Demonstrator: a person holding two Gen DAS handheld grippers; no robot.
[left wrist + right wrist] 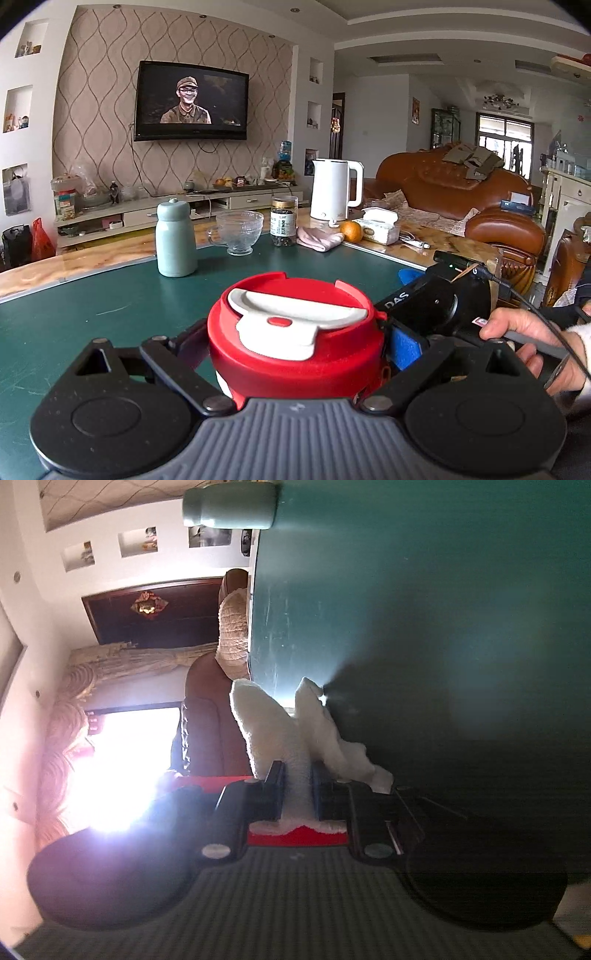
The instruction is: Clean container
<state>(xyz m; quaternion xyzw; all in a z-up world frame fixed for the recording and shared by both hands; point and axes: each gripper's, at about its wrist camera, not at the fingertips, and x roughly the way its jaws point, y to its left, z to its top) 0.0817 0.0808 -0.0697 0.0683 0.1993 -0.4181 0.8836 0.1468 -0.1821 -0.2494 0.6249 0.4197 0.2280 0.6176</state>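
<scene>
A red container (295, 350) with a white flip lid (295, 317) stands upright on the green table mat (92, 314). My left gripper (295, 369) is shut on the container, one finger on each side of its body. My right gripper (298, 794) is turned on its side and is shut on a white fluffy cloth (295, 731), which sticks out past the fingers. A strip of the red container (295, 836) shows just under the cloth. The right gripper body (436, 306) sits against the container's right side in the left wrist view.
On the table behind stand a pale green bottle (175, 240), a glass cup (238, 230), a jar (283, 221), a pink cloth (317, 238), an orange (351, 230), a tissue box (380, 225) and a white kettle (334, 188). A brown sofa (461, 192) is at right.
</scene>
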